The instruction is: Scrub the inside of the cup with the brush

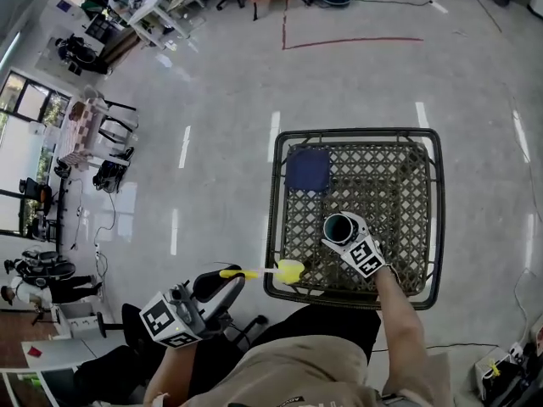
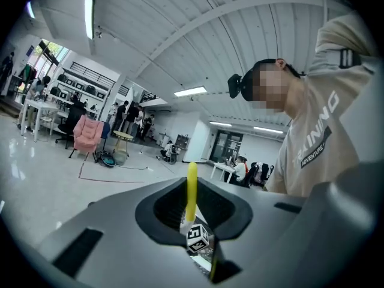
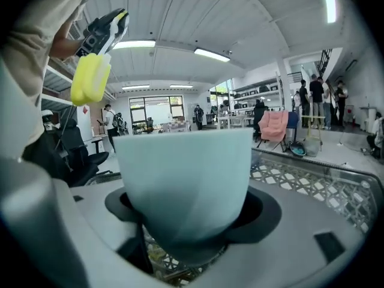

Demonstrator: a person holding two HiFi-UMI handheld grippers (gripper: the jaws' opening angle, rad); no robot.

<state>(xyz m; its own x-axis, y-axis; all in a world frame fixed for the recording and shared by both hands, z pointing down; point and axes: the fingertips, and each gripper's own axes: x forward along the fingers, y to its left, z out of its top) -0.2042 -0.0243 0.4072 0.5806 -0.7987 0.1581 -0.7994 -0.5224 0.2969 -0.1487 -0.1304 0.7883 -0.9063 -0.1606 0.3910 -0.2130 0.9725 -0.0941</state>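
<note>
Over the wicker table (image 1: 356,134), head view: right gripper (image 1: 350,239) clamps the cup (image 1: 340,226) mouth-up for scrubbing; left gripper (image 1: 210,288) aims the brush (image 1: 261,272) (not in yet). Left gripper view: jaws pinch its handle. Right gripper view: cup fills the jaws.

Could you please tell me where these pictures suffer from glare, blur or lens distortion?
Head view: white streaks of glare lie on the glossy floor, and the edges bend. Left gripper view: strong fisheye curve, dark corners, yet the brush is sharp. Right gripper view: the cup sits so close that it looks soft.
</note>
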